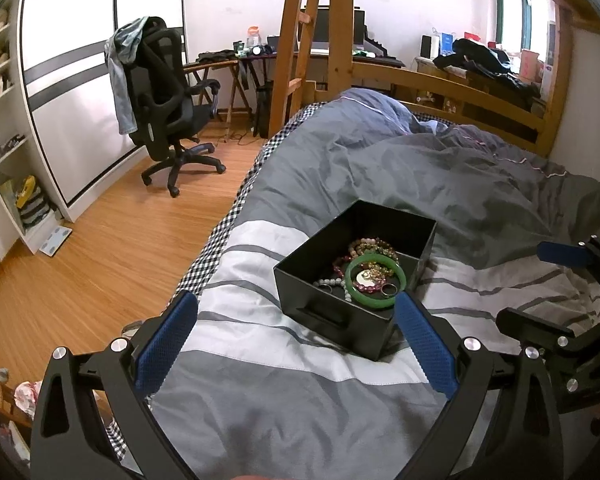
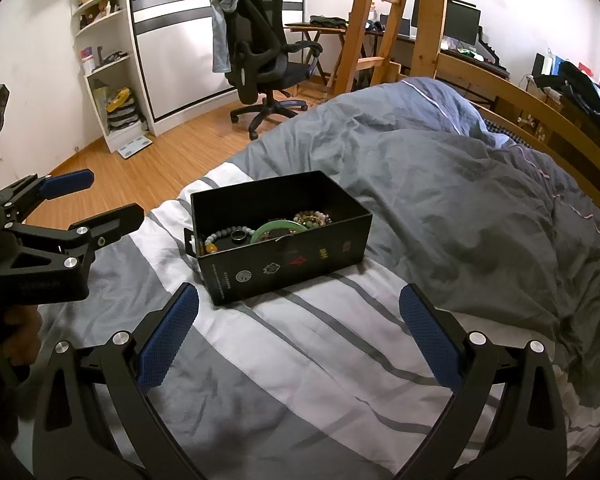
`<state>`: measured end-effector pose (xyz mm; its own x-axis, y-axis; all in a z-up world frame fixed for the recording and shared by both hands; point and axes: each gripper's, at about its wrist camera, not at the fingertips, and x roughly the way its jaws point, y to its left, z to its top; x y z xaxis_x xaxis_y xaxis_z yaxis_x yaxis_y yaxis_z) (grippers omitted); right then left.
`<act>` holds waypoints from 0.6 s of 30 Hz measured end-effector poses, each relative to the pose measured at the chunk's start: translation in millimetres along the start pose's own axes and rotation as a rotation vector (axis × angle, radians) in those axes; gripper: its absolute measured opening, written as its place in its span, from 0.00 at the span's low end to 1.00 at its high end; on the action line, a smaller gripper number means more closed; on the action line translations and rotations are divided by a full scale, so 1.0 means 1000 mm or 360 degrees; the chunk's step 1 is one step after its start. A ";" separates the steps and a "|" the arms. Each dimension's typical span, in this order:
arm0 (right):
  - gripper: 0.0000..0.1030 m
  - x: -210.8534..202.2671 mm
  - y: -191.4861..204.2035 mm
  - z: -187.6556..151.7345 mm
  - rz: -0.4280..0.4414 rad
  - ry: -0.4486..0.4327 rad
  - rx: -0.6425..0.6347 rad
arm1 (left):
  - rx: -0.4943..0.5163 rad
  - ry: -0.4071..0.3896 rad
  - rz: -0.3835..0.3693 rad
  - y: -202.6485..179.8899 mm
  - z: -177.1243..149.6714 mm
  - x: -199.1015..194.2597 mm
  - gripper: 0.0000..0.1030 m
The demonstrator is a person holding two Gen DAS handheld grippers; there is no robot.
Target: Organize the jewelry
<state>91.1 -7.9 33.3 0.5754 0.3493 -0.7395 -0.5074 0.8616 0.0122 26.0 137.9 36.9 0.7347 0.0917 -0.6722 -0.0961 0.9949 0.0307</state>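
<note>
On the bed: a black box [image 1: 342, 312] sits on the striped blanket [image 1: 260, 360]
Box: green bangle [image 1: 374, 282], bead bracelets [image 2: 314, 218] and a dark ring [image 2: 240, 236] lie inside
Left hand-held gripper [image 1: 296, 344]: wide open; holds nothing
Right hand-held gripper [image 2: 298, 336]: wide open; holds nothing; near the box

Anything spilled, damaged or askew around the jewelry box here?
Nothing stands out. The black box sits upright on the striped duvet, and the green bangle and beaded bracelets lie inside it.

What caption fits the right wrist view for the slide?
Right tool open above striped bedding, facing a black box of bracelets; left tool open at frame left.
</note>
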 end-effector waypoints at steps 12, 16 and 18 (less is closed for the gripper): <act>0.96 0.000 0.000 0.000 -0.0002 0.0000 -0.0005 | 0.0032 0.0000 -0.0014 -0.005 -0.001 0.001 0.94; 0.96 0.001 0.001 -0.001 0.0005 0.0001 -0.0002 | 0.0052 0.0002 -0.0022 -0.008 -0.002 0.001 0.94; 0.96 0.002 0.002 -0.001 0.0005 0.0003 -0.0006 | 0.0053 -0.0001 -0.0020 -0.009 -0.002 0.001 0.94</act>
<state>90.9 -5.7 31.0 0.5725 0.3511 -0.7409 -0.5116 0.8592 0.0119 25.7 129.2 34.5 0.7362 0.0795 -0.6720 -0.0647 0.9968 0.0471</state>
